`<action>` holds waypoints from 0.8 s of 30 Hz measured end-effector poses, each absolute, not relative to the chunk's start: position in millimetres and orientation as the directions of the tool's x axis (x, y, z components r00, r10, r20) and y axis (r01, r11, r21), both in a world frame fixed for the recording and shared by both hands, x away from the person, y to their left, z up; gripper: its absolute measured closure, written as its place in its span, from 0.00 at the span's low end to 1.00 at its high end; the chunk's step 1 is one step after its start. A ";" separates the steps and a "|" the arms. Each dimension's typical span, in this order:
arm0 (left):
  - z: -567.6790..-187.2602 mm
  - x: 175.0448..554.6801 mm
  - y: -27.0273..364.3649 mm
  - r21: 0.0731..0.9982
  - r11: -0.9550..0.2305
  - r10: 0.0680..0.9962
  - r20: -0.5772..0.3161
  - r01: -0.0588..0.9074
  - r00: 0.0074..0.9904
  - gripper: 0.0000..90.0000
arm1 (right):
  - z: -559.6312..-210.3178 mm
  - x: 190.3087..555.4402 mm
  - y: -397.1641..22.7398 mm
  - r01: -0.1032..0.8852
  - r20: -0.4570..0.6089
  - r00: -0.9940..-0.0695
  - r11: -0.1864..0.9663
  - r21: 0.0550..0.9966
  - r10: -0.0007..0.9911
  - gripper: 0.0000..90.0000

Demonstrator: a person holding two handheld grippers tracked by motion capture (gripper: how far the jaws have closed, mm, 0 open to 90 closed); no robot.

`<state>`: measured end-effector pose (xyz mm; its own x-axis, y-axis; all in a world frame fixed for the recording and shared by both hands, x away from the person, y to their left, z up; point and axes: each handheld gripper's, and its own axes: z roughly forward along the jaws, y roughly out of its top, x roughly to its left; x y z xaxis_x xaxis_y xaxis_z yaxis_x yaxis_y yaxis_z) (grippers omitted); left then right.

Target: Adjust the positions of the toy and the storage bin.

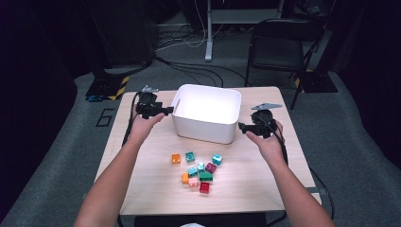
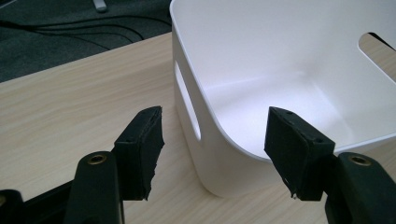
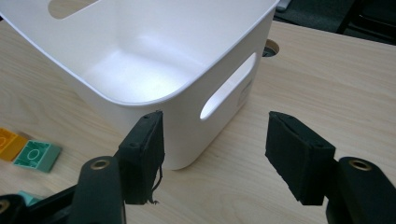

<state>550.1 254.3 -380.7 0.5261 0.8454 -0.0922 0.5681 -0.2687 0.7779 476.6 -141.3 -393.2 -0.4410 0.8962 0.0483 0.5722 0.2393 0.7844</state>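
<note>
A white bin (image 1: 205, 124) with handle slots stands empty at the middle of the wooden table (image 1: 151, 189). My left gripper (image 1: 168, 111) hovers at the bin's left wall. In the left gripper view the gripper (image 2: 215, 123) is open, and a corner of the bin (image 2: 210, 158) shows between its jaws, clear of the pads. My right gripper (image 1: 242, 126) sits by the bin's right wall. It (image 3: 215, 123) is open, with the bin (image 3: 187, 135) and its handle slot just beyond the pads. Several coloured blocks (image 1: 198, 171) lie in front of the bin.
An orange block (image 3: 9, 142) and a teal block (image 3: 36, 155) lie left of the right gripper's jaws. A black folding chair (image 1: 279, 47) stands beyond the table, with cables (image 1: 189, 71) on the grey carpet. A round hole (image 3: 271, 46) marks the tabletop behind the bin.
</note>
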 end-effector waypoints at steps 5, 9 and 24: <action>-385.9 554.2 252.5 0.761 -0.280 0.849 -0.088 0.585 0.520 0.39 | -391.0 473.3 -136.2 0.558 0.048 -0.468 0.253 0.790 0.883 0.41; -388.6 554.9 251.8 0.767 -0.264 0.847 -0.106 0.585 0.522 0.39 | -393.7 472.6 -128.5 0.559 0.044 -0.485 0.271 0.784 0.873 0.40; -390.2 533.6 255.6 0.759 -0.310 0.806 -0.109 0.572 0.582 0.39 | -396.5 475.3 -114.5 0.534 0.070 -0.535 0.273 0.800 0.842 0.39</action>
<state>533.6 255.6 -390.2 0.5817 0.8060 -0.1092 0.5724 -0.3103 0.7590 475.3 -114.5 -396.5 -0.5354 0.8417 0.0703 0.5338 0.2727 0.8004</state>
